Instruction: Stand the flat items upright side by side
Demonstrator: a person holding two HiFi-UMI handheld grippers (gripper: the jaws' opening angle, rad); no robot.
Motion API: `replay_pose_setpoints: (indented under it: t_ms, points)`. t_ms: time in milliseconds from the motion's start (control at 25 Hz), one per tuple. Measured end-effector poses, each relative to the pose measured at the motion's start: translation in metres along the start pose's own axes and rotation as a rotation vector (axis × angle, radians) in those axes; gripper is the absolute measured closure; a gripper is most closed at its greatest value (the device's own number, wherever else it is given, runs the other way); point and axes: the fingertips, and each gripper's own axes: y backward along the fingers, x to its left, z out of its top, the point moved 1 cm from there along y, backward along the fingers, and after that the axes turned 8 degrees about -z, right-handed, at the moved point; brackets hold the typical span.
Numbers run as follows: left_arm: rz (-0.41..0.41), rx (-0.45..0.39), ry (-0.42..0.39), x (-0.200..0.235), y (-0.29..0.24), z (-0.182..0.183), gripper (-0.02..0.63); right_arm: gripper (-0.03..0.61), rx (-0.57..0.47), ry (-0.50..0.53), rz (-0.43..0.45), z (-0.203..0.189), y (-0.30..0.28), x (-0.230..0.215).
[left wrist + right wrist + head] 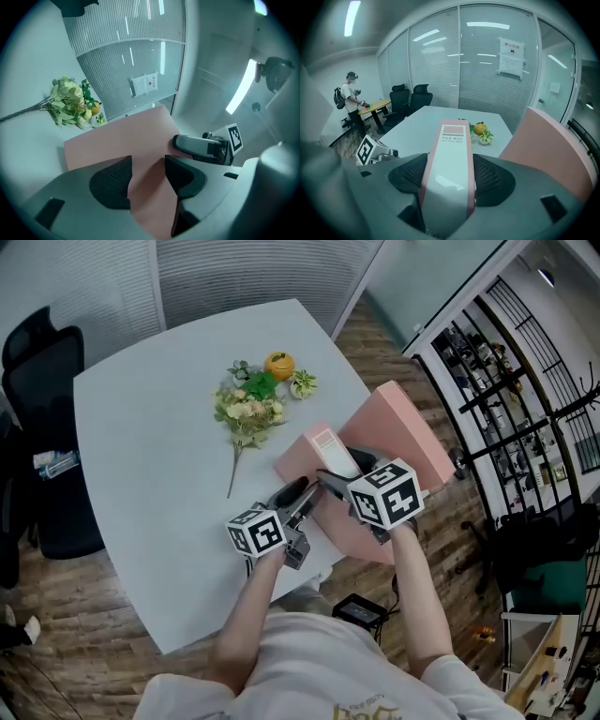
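Closest to me, my left gripper (147,164) has its fingers (112,180) set fairly narrow on a corner of the lower pink box (152,201). The pink board fills the gap and touches both pads. From the head view that gripper (302,499) reaches in from the left, and the lower pink box (345,526) lies flat near the desk (150,456) edge on my side.

My right gripper (450,161) is clamped on the labelled file box (450,140), one finger on each broad side, with the "FILE BOX" spine facing the camera. In the head view this gripper (342,468) holds the labelled file box (328,448) with its spine turned upward, sitting over the other pink ones. I can't tell whether its far end touches the desk.

Just to the right a big pink box (408,432) rises at a slant; in the right gripper view its broad face (548,150) fills the right side.

Further out on the desk lie a bunch of flowers (248,413), a small orange fruit (279,364) and a little potted plant (302,383) close together, well apart from the boxes.

Beyond the desk stand black office chairs (412,96) against a glass wall, and a person (351,101) at another table in the far room
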Motion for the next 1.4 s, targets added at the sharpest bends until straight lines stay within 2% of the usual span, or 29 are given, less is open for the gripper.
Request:
replay_pose_setpoints:
  t_ms: [280,760,1240,1400]
  points:
    - [-0.01,-0.043,0.032,-0.005,0.002,0.006,0.413,0.264,-0.059,-0.029,-0.022,0.008,0.013,-0.001]
    - [0.003,-0.029,0.053,-0.001,0.003,0.001,0.413,0.264,-0.173,-0.095,-0.044,0.024,0.028,-0.01]
    - [0.008,-0.039,0.075,0.002,0.001,0.001,0.413,0.265,-0.252,-0.104,-0.062,0.032,0.039,-0.013]
    - [0.011,-0.038,0.092,0.002,0.001,-0.002,0.407,0.267,-0.327,-0.098,-0.072,0.038,0.049,-0.014]
